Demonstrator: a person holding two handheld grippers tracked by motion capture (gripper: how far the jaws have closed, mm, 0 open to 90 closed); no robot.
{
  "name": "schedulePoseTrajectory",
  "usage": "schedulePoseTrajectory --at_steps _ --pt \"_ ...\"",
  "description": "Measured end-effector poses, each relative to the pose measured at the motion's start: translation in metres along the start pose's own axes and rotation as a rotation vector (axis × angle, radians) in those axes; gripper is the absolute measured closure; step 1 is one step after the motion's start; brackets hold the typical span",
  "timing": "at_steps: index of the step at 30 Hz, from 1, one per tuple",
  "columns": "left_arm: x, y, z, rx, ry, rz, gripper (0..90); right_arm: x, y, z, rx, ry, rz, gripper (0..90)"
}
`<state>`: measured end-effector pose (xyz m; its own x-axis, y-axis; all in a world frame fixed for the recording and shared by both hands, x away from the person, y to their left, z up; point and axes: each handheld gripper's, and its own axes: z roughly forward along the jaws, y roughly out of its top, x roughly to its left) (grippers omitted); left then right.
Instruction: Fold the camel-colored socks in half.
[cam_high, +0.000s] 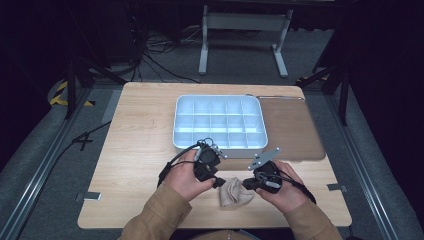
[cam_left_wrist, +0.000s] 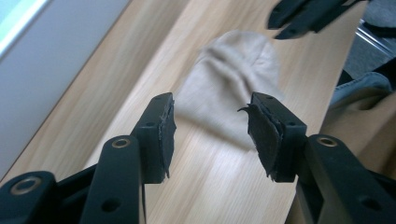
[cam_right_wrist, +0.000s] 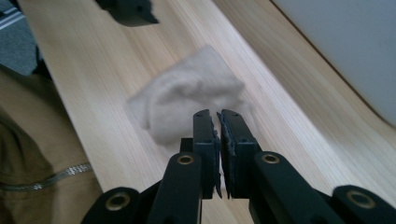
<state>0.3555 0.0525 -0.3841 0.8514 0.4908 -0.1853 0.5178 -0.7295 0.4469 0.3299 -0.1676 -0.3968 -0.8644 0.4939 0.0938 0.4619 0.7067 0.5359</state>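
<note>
The small beige knitted sock (cam_high: 236, 192) lies bunched on the near part of my pale wooden desk (cam_high: 140, 150), between my tongs. It looks light, soft and floppy; I'd pinch a thick fold. My left tongs (cam_left_wrist: 211, 135) gape empty, my right tongs (cam_right_wrist: 218, 140) are closed on nothing.

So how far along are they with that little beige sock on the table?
Already done, it seems: the small beige fabric sock lies bunched or folded on the wooden table. In hand: nothing. The left gripper is open with nothing between its jaws, the right gripper is shut on nothing, and both hover beside the sock. Possibly left: moving it to the white compartment tray, whose compartments look empty.
</note>
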Motion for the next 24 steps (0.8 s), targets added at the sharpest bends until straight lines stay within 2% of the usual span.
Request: schedulePoseTrajectory --at_steps 2,8,15,16,20,24 --pt "0.003 -0.008 -0.005 -0.001 0.011 -0.024 54.5 0.004 0.008 0.002 -0.014 0.019 -0.023 85.5" --pt "0.007 -0.021 -0.009 0.007 0.02 -0.06 56.0 0.01 0.024 0.013 -0.034 0.041 -0.05 86.3" --pt "0.011 -0.032 -0.012 0.011 0.031 -0.09 56.0 0.018 0.035 0.031 -0.013 0.069 -0.081 86.8" --pt "0.01 -0.033 -0.012 0.014 0.031 -0.104 56.0 0.019 0.037 0.036 -0.002 0.07 -0.092 86.9" --pt "0.012 -0.035 -0.011 0.015 0.029 -0.103 56.5 0.02 0.037 0.045 0.029 0.055 -0.101 87.3" --pt "0.012 -0.034 -0.01 0.02 0.024 -0.1 56.5 0.018 0.035 0.043 0.045 0.048 -0.098 88.0"
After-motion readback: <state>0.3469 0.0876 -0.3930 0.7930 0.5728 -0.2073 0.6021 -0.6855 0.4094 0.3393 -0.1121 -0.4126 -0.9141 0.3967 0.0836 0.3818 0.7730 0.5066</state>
